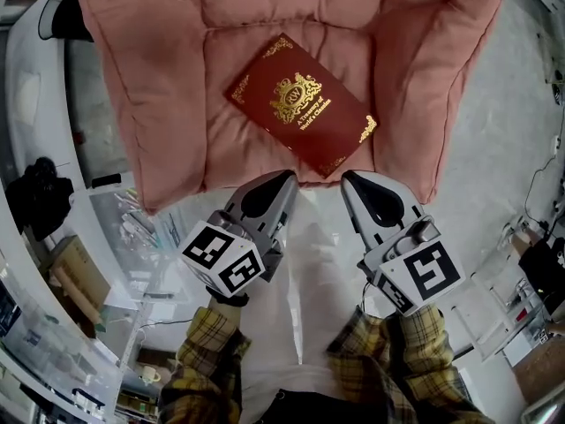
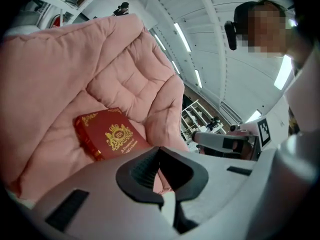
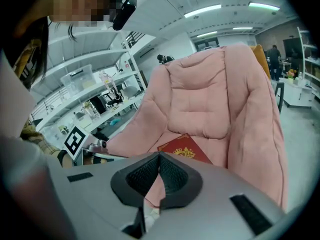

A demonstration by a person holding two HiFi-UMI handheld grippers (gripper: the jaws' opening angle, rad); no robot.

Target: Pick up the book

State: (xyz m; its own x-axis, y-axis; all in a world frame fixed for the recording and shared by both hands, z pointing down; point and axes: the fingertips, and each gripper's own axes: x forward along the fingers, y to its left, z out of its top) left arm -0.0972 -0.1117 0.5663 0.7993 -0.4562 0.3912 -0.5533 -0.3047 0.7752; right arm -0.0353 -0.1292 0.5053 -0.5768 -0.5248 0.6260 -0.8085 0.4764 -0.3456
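Note:
A dark red book [image 1: 300, 103] with gold ornament lies flat on the seat of a pink cushioned chair [image 1: 159, 78]. It also shows in the left gripper view as the book [image 2: 107, 136] and in the right gripper view as the book [image 3: 186, 151]. My left gripper [image 1: 289, 179] hangs just short of the seat's front edge, shut and empty. Beside it my right gripper [image 1: 350, 180] is also shut with nothing between its jaws. Both tips point toward the book and stand apart from it.
The chair's padded arms [image 1: 450, 69] rise on both sides of the seat. Shelves with clear plastic boxes [image 1: 53, 352] stand at the left, more clutter [image 1: 530, 272] at the right. White floor [image 1: 494, 140] lies around the chair.

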